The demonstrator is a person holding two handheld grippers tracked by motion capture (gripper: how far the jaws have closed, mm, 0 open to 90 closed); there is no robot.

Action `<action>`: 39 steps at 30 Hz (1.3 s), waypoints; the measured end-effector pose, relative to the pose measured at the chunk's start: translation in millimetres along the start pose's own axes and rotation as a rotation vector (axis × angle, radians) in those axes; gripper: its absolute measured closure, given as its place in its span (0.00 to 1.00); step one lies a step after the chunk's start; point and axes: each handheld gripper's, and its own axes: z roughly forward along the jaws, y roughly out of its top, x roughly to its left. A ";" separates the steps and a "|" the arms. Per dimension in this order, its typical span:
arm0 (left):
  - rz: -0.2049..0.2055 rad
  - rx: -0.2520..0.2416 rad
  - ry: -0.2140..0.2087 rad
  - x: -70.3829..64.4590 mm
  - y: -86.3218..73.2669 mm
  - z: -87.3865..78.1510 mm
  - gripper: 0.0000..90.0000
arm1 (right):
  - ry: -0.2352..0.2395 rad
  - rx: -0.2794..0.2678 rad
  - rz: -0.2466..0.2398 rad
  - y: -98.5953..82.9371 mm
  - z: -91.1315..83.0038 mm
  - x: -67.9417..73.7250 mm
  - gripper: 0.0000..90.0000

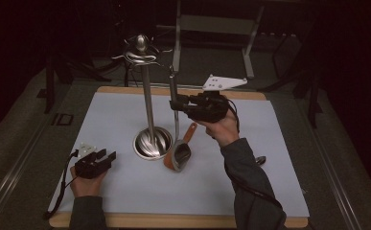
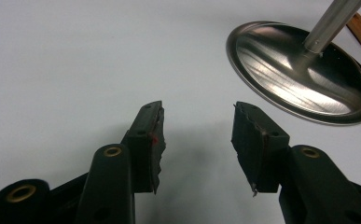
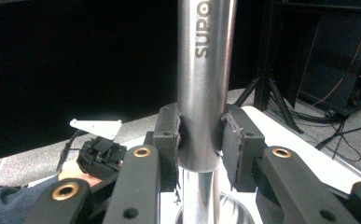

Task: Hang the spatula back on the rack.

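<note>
Right gripper (image 1: 174,104): we have its fingers clenched on the ladle handle (image 3: 205,84), upright beside the stand (image 1: 148,103).
Left gripper (image 2: 197,140): released, resting on the tabletop (image 1: 125,187).
Advice: we judge a steady lift toward the hooks (image 1: 140,57) works best.

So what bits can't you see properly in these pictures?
- Metal handle held in the right claw: the printed word is cut off by the top edge of the right gripper view.
- Small dark object on the table: half hidden behind the right sleeve in the high view; too small to identify.
- Stand: the left gripper view crops its pole.
- Hooks atop the stand: dim and blurred in the high view.
</note>
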 end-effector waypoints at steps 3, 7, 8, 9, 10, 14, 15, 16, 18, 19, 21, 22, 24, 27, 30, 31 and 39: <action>-0.001 0.000 0.000 0.0 0.0 0.1 0.60 | 0.006 -0.002 -0.004 3.1 0.7 1.9 0.77; 0.000 0.001 0.000 0.1 0.0 0.0 0.60 | 0.013 -0.009 -0.008 7.0 1.7 4.3 0.77; 0.000 0.000 -0.001 0.1 0.0 0.0 0.60 | 0.015 -0.013 -0.010 7.9 2.0 4.8 0.77; 0.000 0.001 0.000 0.0 0.0 0.0 0.60 | 0.018 -0.014 -0.012 8.6 2.2 5.3 0.77; -0.001 0.000 0.000 0.0 0.0 0.1 0.60 | 0.020 -0.016 -0.015 9.4 2.5 6.1 0.77; 0.000 0.001 0.000 0.1 0.0 0.0 0.60 | 0.027 -0.016 -0.025 13.3 4.0 9.7 0.77; 0.000 0.001 0.000 0.1 0.0 0.0 0.60 | 0.027 -0.015 -0.025 13.8 4.3 10.0 0.77; 0.000 0.001 0.000 0.1 0.0 0.0 0.60 | 0.026 -0.014 -0.028 14.7 5.1 10.4 0.77; 0.000 0.001 0.000 0.1 0.0 0.0 0.60 | 0.026 -0.013 -0.031 15.8 6.5 10.4 0.77; -0.001 0.001 0.000 0.1 0.0 0.0 0.60 | 0.026 -0.012 -0.029 16.1 7.4 10.3 0.77; -0.001 0.001 0.000 0.1 0.0 0.0 0.60 | 0.027 -0.008 -0.027 16.3 9.3 9.7 0.77; -0.001 0.001 -0.001 0.1 0.0 0.0 0.60 | 0.027 -0.006 -0.028 16.5 10.3 9.4 0.77; -0.002 0.001 -0.001 0.1 0.1 0.1 0.60 | 0.028 -0.004 -0.024 16.4 11.1 9.6 0.77; -0.002 0.001 -0.001 0.0 0.1 0.1 0.60 | 0.035 0.002 -0.022 16.2 15.1 8.8 0.77; -0.003 0.003 -0.001 0.2 0.1 0.1 0.60 | 0.039 0.006 -0.019 16.2 18.1 7.2 0.77; -0.004 0.001 0.000 0.1 0.1 0.2 0.60 | 0.039 0.007 -0.018 16.2 18.8 7.2 0.77; -0.003 0.003 0.000 0.2 0.1 0.3 0.60 | 0.044 0.023 -0.011 13.0 21.5 6.2 0.76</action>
